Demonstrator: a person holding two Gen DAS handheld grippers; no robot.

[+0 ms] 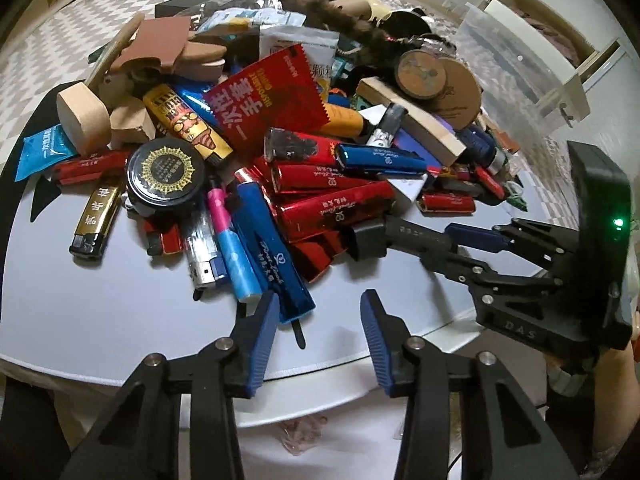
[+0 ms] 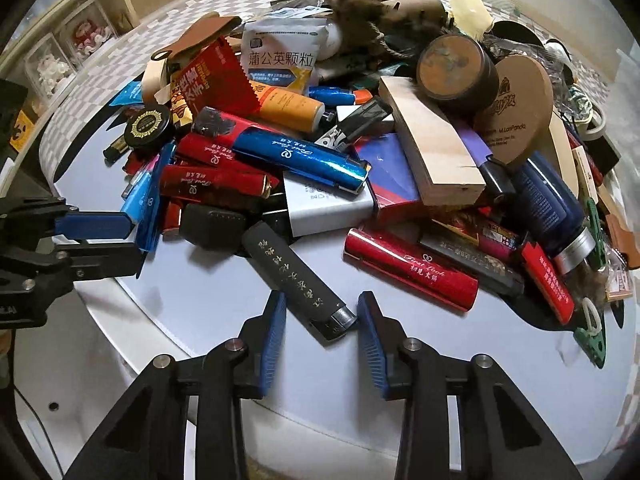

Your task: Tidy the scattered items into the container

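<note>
A heap of lighters, packets, wooden pieces and tins covers the round grey table (image 1: 100, 304). My left gripper (image 1: 320, 304) is open at the heap's near edge. The end of a shiny blue lighter (image 1: 276, 264) lies between its fingers, against the left pad, with a gap to the right one. From the right wrist view, the left gripper (image 2: 132, 240) straddles that blue lighter (image 2: 148, 212). My right gripper (image 2: 323, 304) is open around the metal end of a black lighter (image 2: 292, 272) with pale characters, its pads not pressing. From the left wrist, the right gripper (image 1: 436, 248) reaches in from the right.
A clear plastic box (image 1: 512, 56) stands beyond the heap at the far right. A red lighter (image 2: 412, 268) lies right of the black one. A wooden block (image 2: 432, 148) and a round tin (image 2: 456, 68) top the pile. The table rim (image 1: 320, 372) runs just under my left fingers.
</note>
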